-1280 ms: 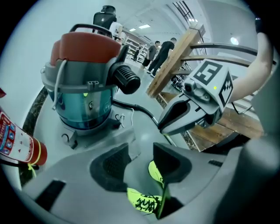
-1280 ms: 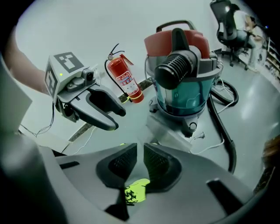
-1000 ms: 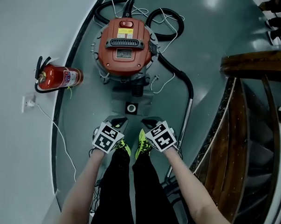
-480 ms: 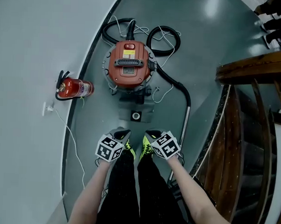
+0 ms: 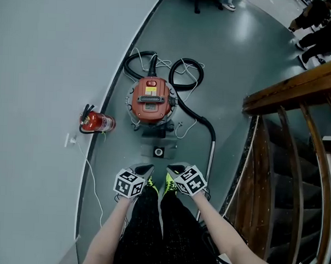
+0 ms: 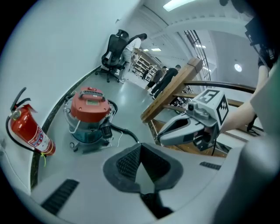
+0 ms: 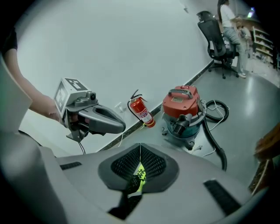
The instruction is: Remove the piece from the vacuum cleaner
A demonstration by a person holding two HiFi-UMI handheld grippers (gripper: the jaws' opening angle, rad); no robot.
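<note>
Red vacuum cleaner (image 5: 151, 101) sitting mid-frame; your left gripper (image 5: 144, 170), right gripper (image 5: 175, 168) pressing together, empty; trailing hose (image 5: 201, 120) risking tripping you.

Red vacuum cleaner (image 5: 151, 101) upright, hose (image 5: 194, 117) seemingly attached

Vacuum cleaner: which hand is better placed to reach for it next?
Left, slightly. Both grippers are shut and empty, side by side, well short of the vacuum cleaner. The left gripper lines up with it more directly; the right gripper points nearer the hose.
</note>
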